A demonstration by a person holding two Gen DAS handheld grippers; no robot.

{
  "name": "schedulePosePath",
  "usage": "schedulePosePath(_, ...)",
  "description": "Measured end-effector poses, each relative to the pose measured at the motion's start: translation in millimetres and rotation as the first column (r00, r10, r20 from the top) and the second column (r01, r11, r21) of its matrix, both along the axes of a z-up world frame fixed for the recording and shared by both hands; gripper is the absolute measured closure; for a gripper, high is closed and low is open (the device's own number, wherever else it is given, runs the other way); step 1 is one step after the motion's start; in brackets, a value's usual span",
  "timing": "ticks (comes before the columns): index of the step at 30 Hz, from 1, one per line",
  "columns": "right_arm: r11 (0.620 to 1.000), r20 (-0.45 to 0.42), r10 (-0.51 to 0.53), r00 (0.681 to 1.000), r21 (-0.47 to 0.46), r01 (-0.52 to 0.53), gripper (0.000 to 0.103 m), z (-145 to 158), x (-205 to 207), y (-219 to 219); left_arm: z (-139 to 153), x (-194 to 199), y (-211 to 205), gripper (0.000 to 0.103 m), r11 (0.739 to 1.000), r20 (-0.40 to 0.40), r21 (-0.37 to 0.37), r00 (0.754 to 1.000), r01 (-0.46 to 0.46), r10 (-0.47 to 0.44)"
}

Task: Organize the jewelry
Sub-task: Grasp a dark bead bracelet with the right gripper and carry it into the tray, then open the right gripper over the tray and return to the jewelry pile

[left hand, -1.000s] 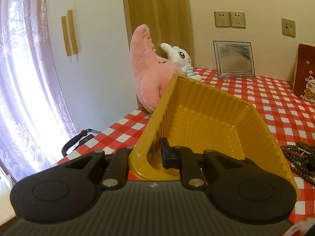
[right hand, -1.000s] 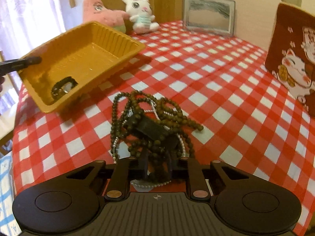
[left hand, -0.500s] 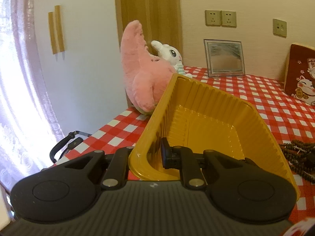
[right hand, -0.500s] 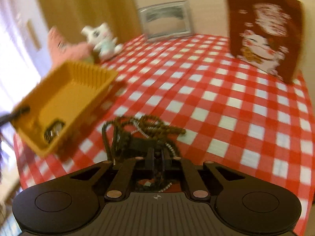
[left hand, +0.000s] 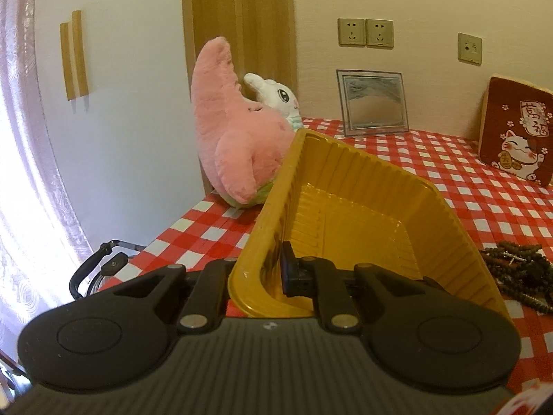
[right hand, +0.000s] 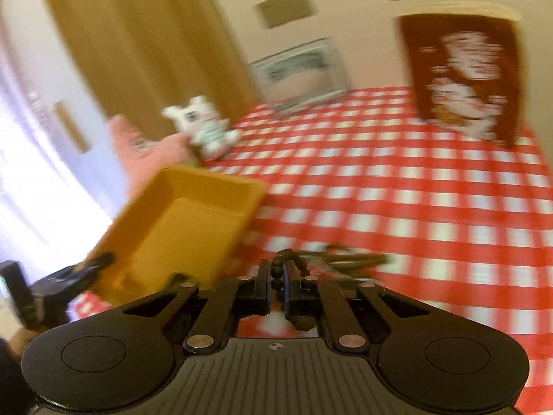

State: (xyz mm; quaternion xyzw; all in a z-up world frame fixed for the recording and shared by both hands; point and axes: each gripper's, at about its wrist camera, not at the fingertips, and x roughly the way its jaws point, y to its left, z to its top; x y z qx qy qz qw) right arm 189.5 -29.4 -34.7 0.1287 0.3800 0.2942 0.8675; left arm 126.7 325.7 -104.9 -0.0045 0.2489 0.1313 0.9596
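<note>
Left gripper (left hand: 257,271): my jaws pinch the near wall of the yellow tray (left hand: 349,186), tilted up off the checked tablecloth (left hand: 449,159).
Right gripper (right hand: 275,285): narrow, clamped on the bead necklace (right hand: 290,263); the remaining strands lie beside the tray.

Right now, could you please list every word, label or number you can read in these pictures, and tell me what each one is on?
"萬福": white characters, one above the other, on the red cushion with the lucky cat, left wrist view.
The cat's gold coin on that cushion has marks too small to read.
Right wrist view: the cushion's print is too blurred to read.
Wall sockets, picture frame, yellow tray: no text.
</note>
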Motion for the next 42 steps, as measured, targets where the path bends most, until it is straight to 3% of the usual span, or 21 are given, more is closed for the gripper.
schedulePosePath(5,0.981,0.017,0.180,0.984,0.069,-0.181,0.096,5,-4,73,1,0,1,0.092,1.000,-0.005,-0.007,1.000,0.008,-0.008)
schedulePosePath(11,0.941,0.018,0.332,0.943,0.058,-0.332,0.096,-5,-8,148,1,-1,2,0.092,1.000,-0.012,-0.023,1.000,-0.006,0.006)
schedulePosePath(16,0.928,-0.021,0.372,0.928,0.018,-0.371,0.096,-28,-5,180,1,-1,1,0.092,1.000,-0.017,-0.030,1.000,-0.010,0.009)
schedulePosePath(21,0.941,-0.050,0.337,0.940,-0.023,-0.339,0.092,-41,0,194,2,-3,2,0.093,0.999,-0.020,-0.036,1.000,-0.004,0.003)
schedulePosePath(22,0.943,-0.048,0.332,0.942,-0.024,-0.333,0.088,-40,0,191,2,-3,2,0.093,0.999,-0.020,-0.037,1.000,-0.001,0.000)
schedulePosePath(24,0.950,-0.033,0.313,0.949,-0.010,-0.313,0.061,-36,-3,183,2,-3,1,0.094,0.999,-0.019,-0.037,1.000,0.003,-0.004)
schedulePosePath(25,0.956,-0.018,0.293,0.956,0.000,-0.293,0.058,-33,-5,175,2,-4,1,0.094,0.999,-0.020,-0.038,1.000,0.003,-0.004)
schedulePosePath(30,0.978,-0.005,0.210,0.978,0.003,-0.210,0.058,-26,-10,120,2,-5,-2,0.094,0.999,-0.023,-0.037,1.000,-0.012,0.012)
schedulePosePath(42,0.988,-0.071,-0.047,0.996,-0.150,0.036,0.058,-47,3,-46,7,-4,-14,0.093,0.998,-0.029,-0.010,0.998,-0.058,0.057)
